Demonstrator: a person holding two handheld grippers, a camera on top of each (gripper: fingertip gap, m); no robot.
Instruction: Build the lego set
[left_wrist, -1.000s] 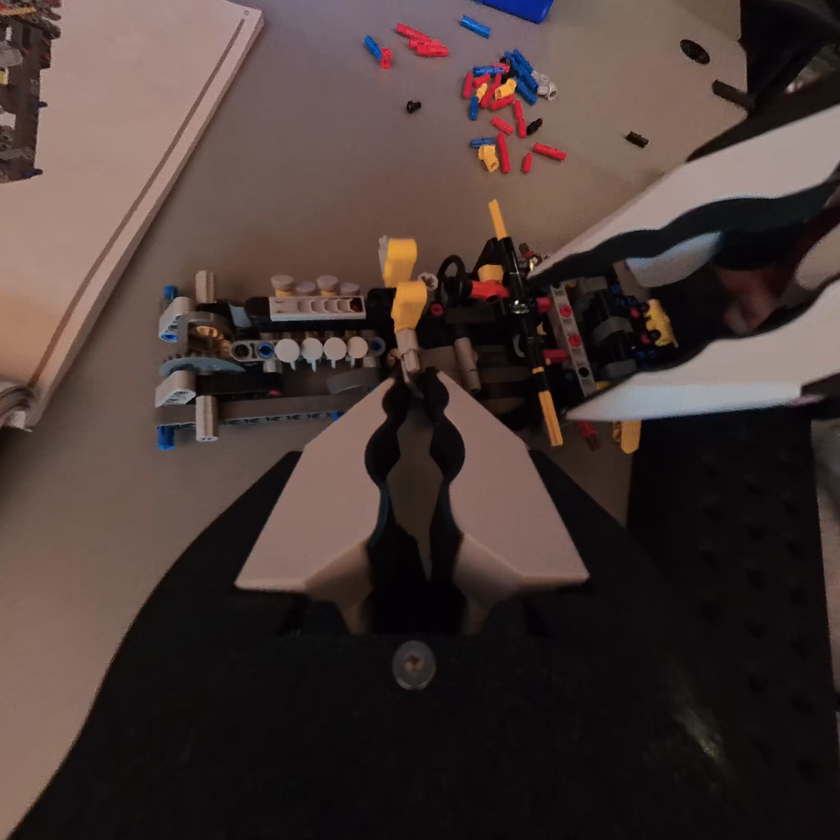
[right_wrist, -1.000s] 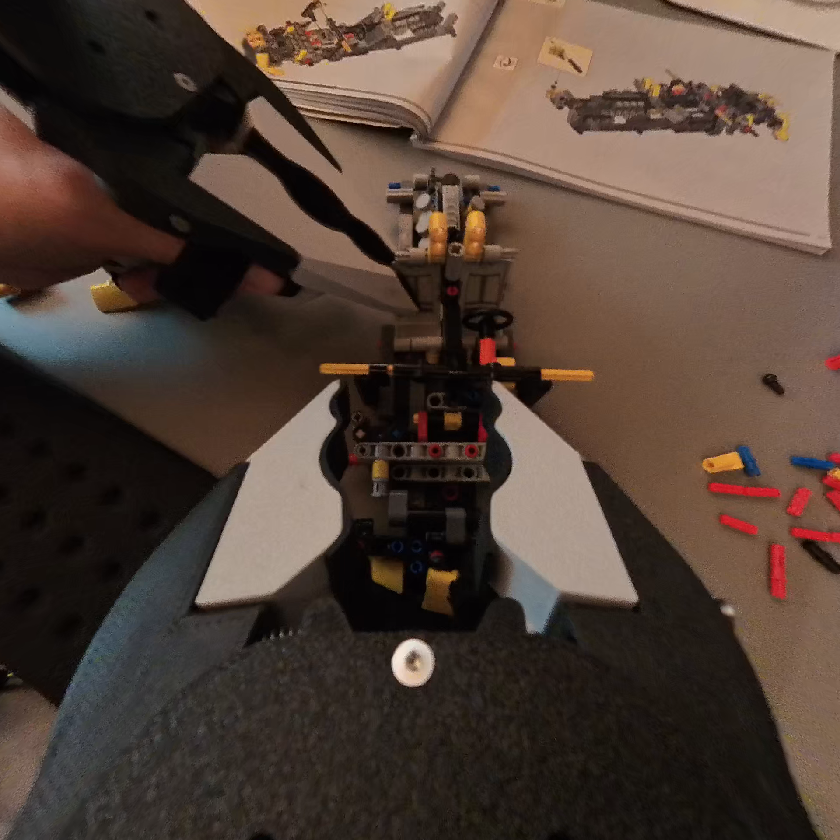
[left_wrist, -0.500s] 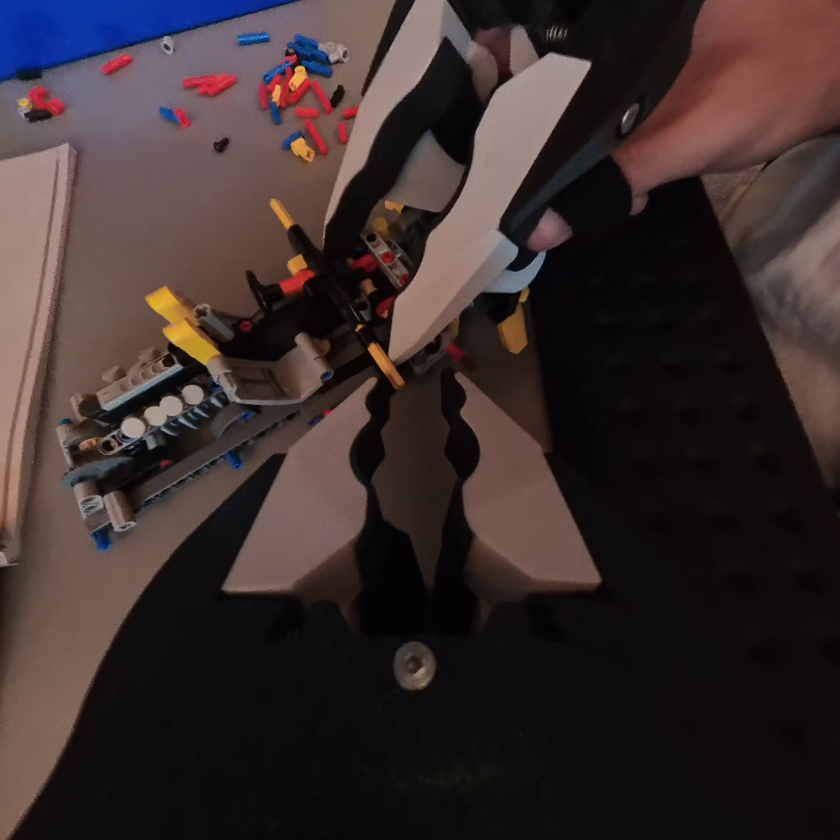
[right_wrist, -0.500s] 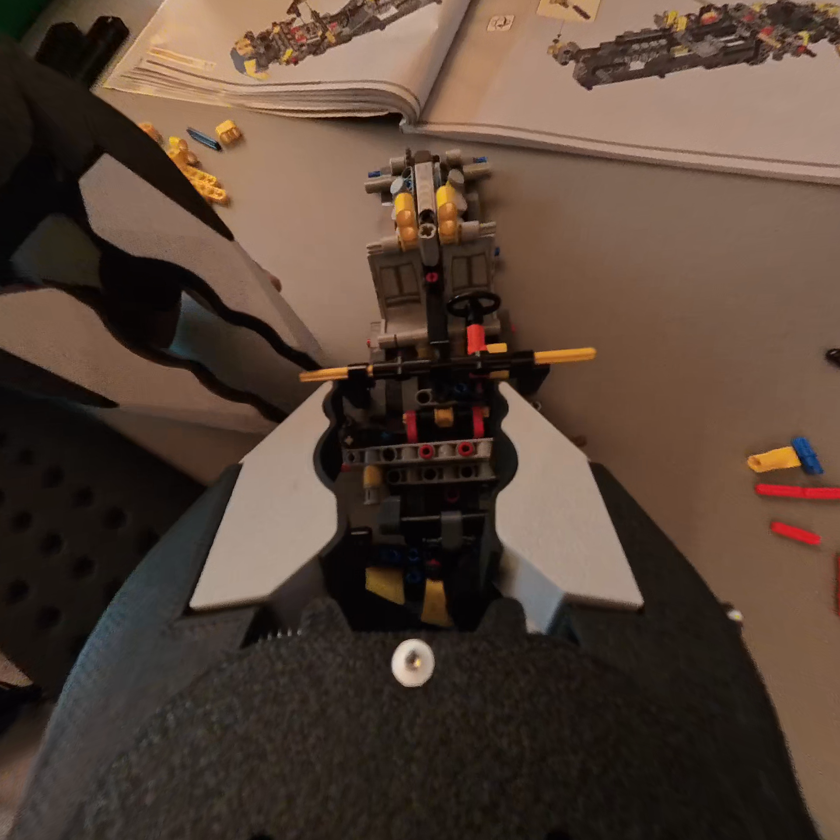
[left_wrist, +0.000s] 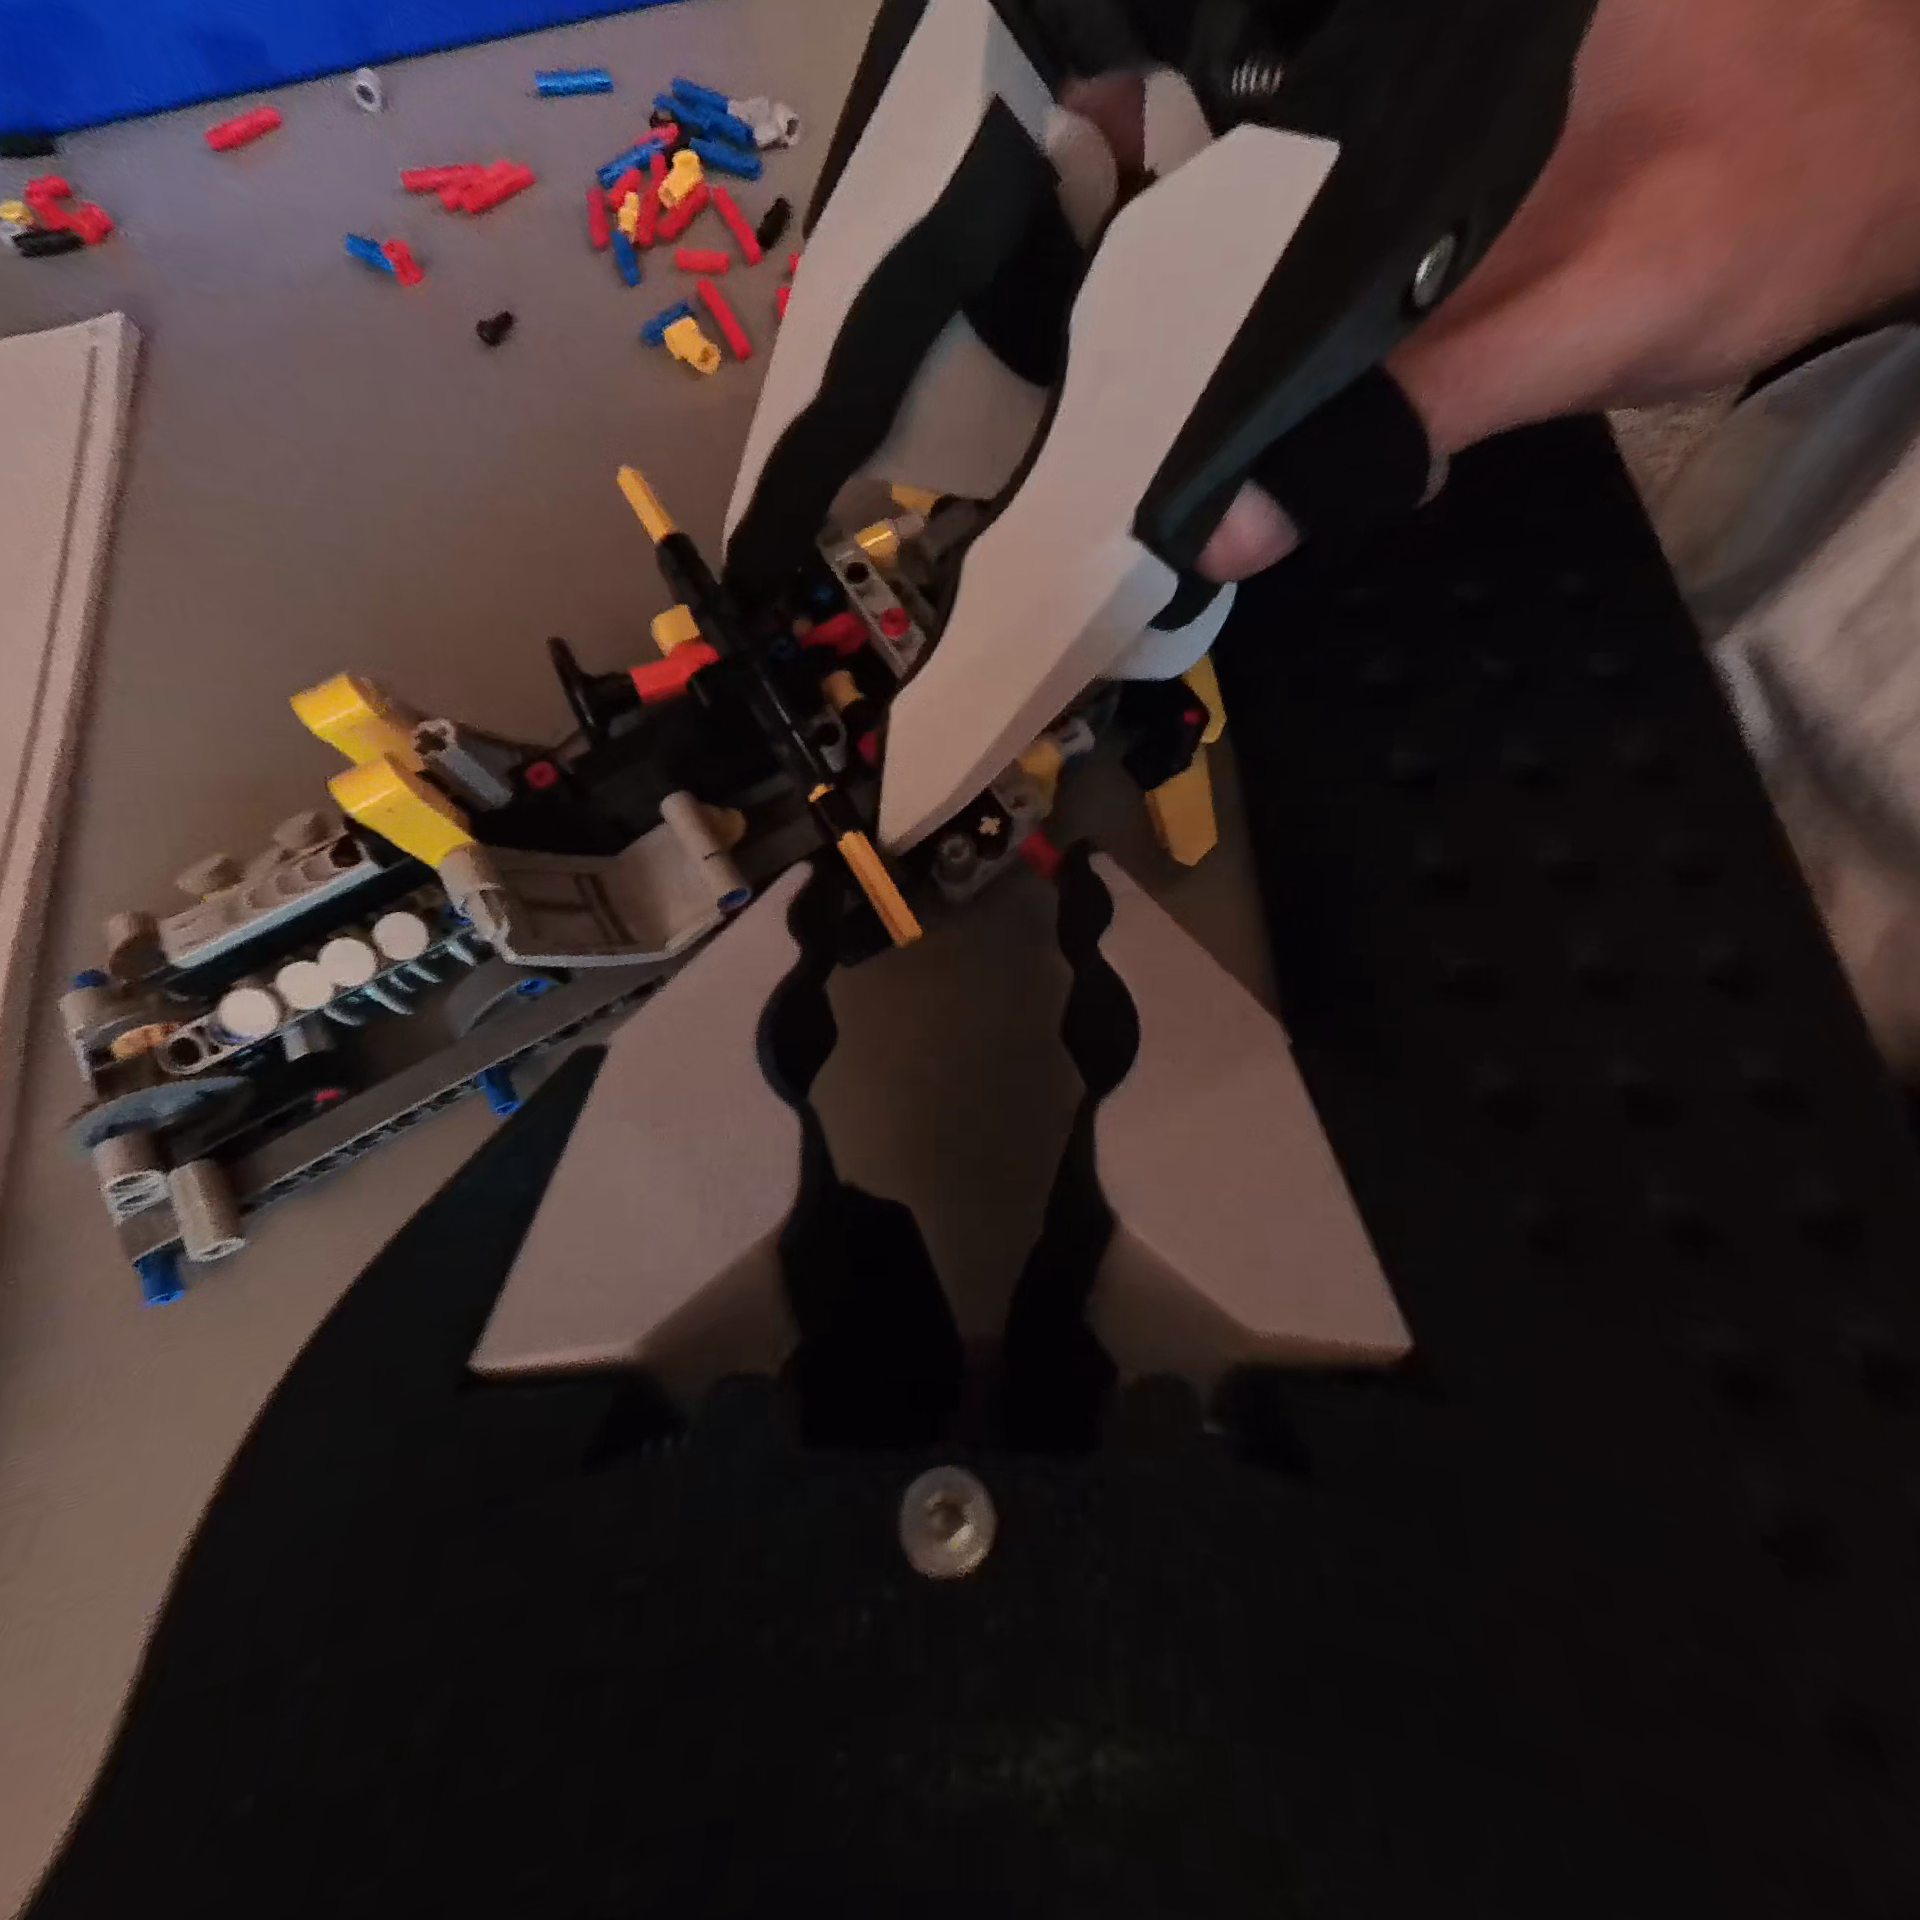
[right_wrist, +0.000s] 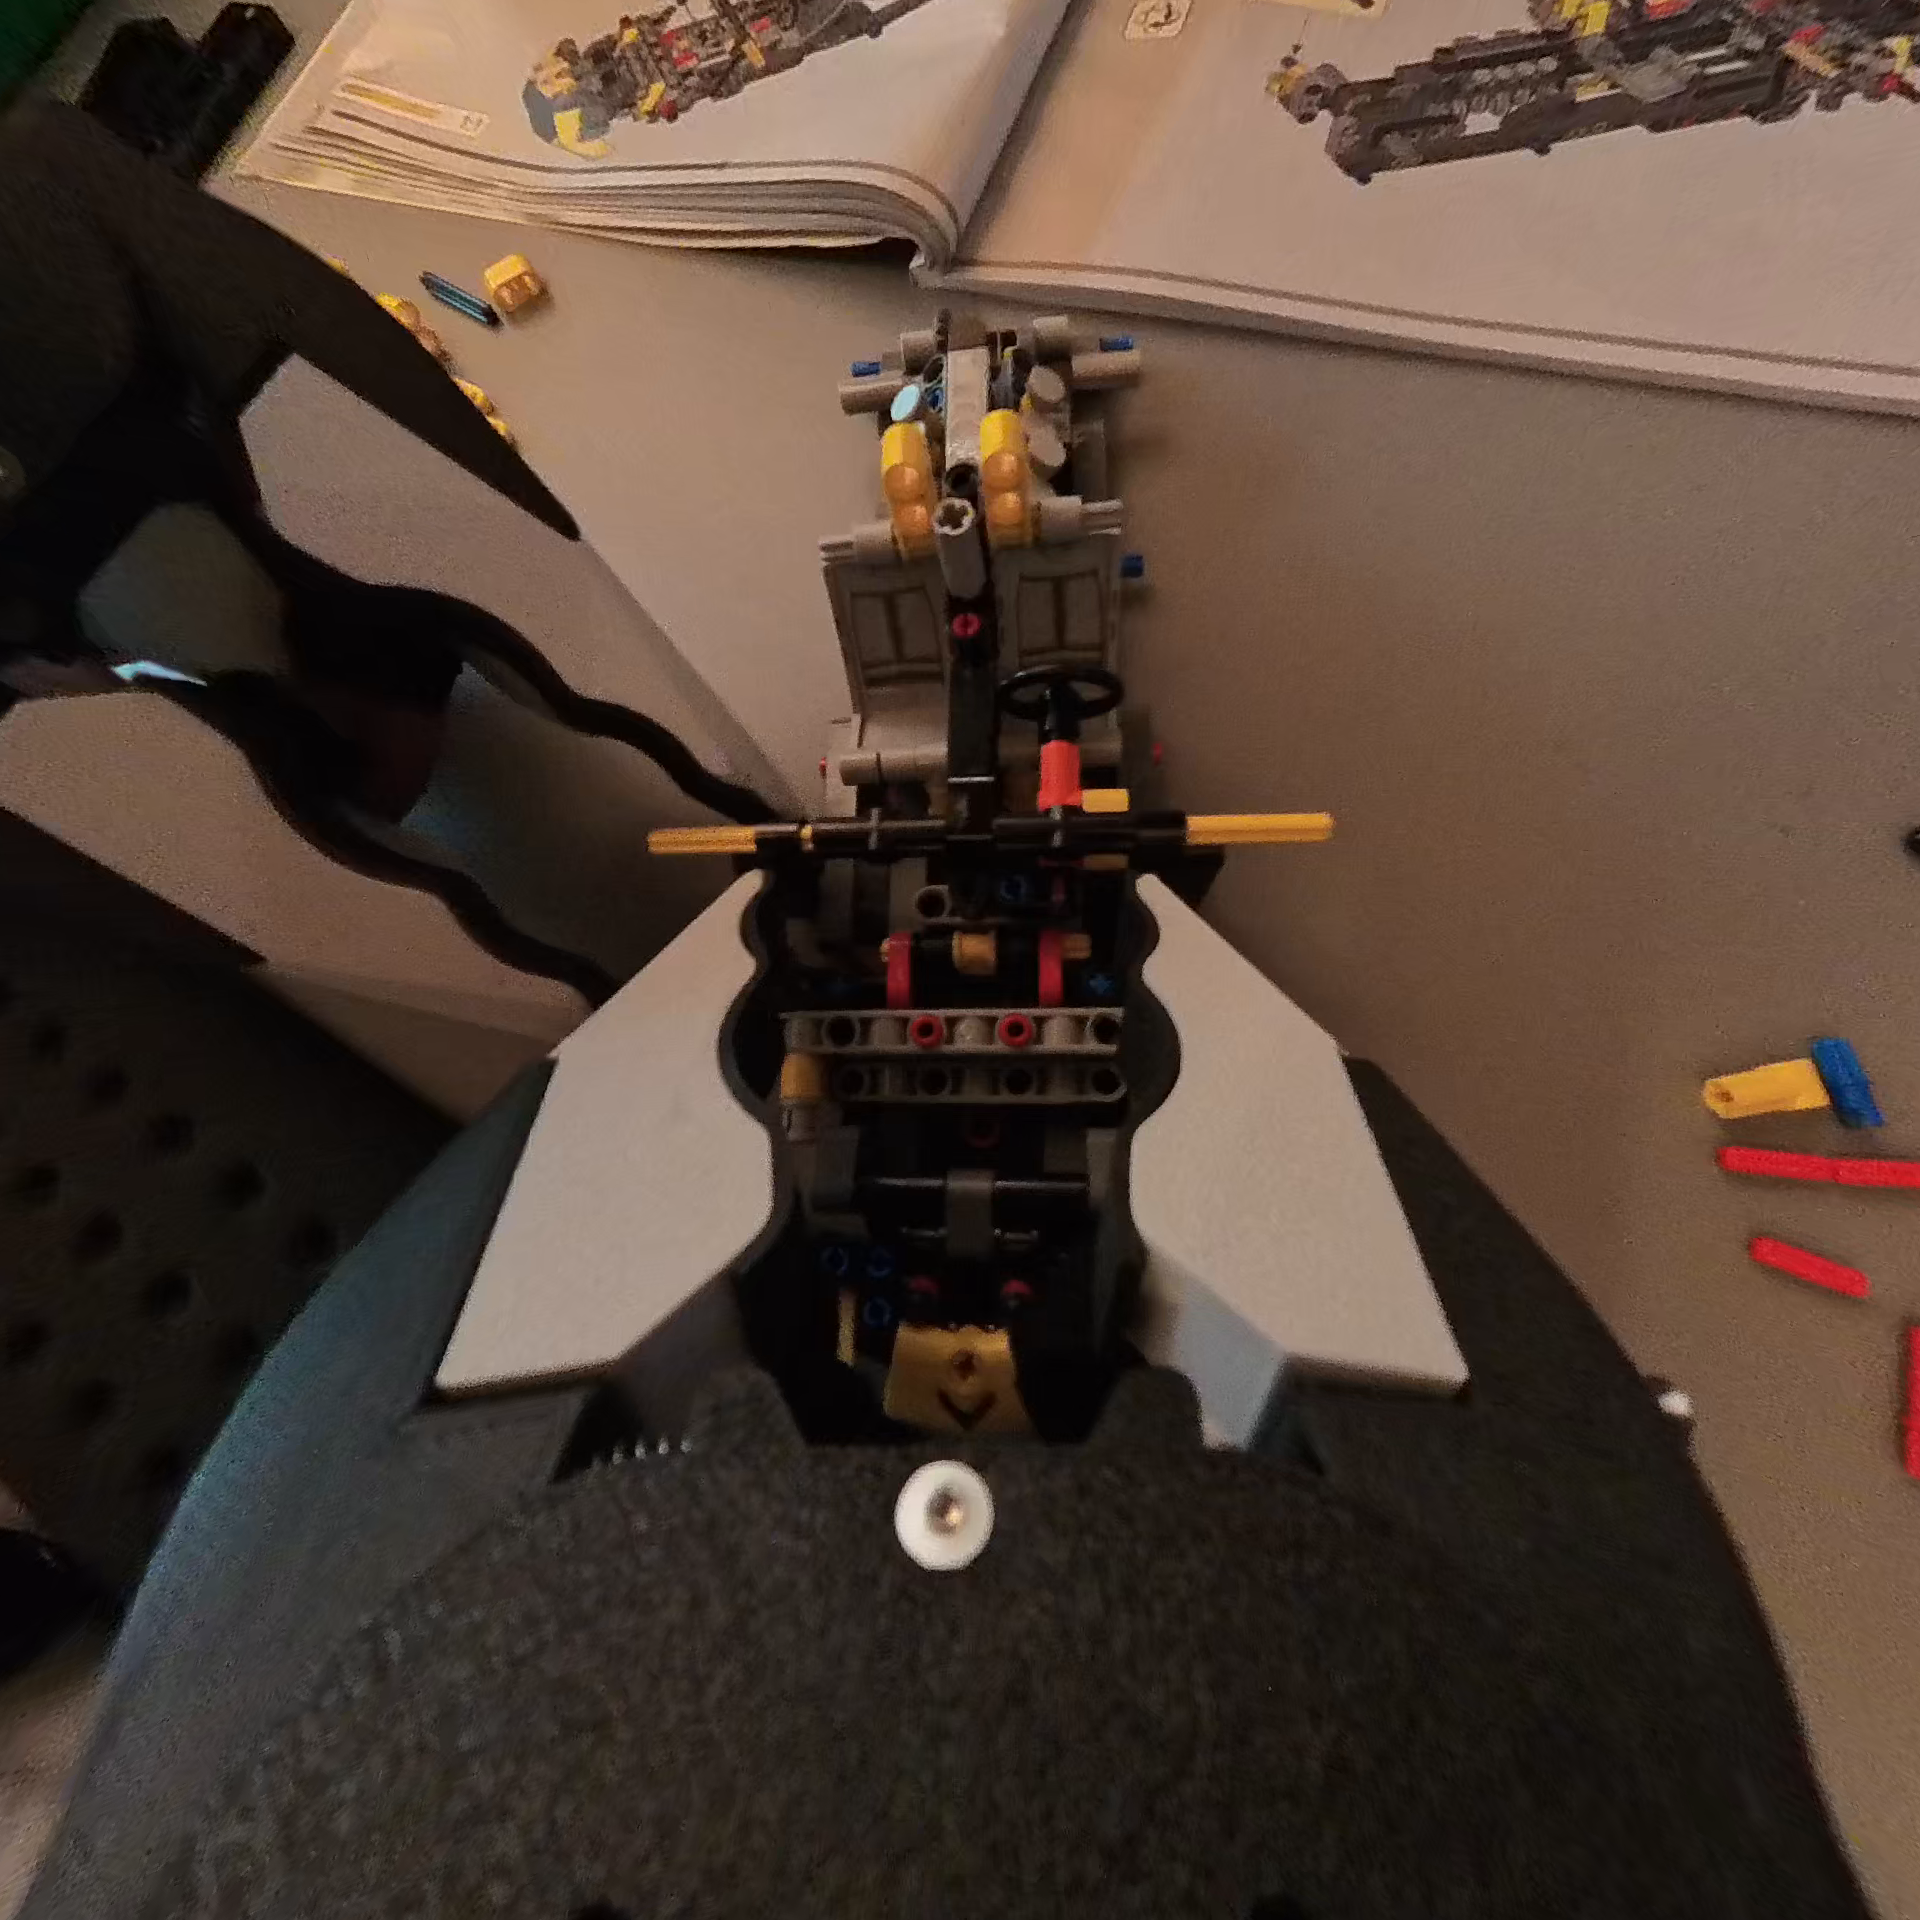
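Note:
The lego model (left_wrist: 582, 904), a long grey, black and yellow vehicle frame, lies on the tan table. My right gripper (right_wrist: 945, 904) is shut on its near end, with the frame filling the gap between the jaws. It also shows in the left wrist view (left_wrist: 826, 696), coming in from the upper right in a gloved hand. A black cross axle with yellow tips (right_wrist: 1257, 828) sticks out just past its fingertips. My left gripper (left_wrist: 940, 894) is open and empty, its tips close to the axle's yellow end (left_wrist: 878, 883). It shows at the left of the right wrist view (right_wrist: 686, 904).
An open instruction booklet (right_wrist: 1455, 239) lies beyond the model's far end. Loose red, blue and yellow pins (left_wrist: 675, 208) are scattered on the table, some to the right of the right gripper (right_wrist: 1808, 1164). A black perforated mat (left_wrist: 1558, 935) lies at the near side.
My left gripper has left the model's middle, moved to the axle end and opened wider. The right gripper has kept its hold, and the model has turned in the left wrist view.

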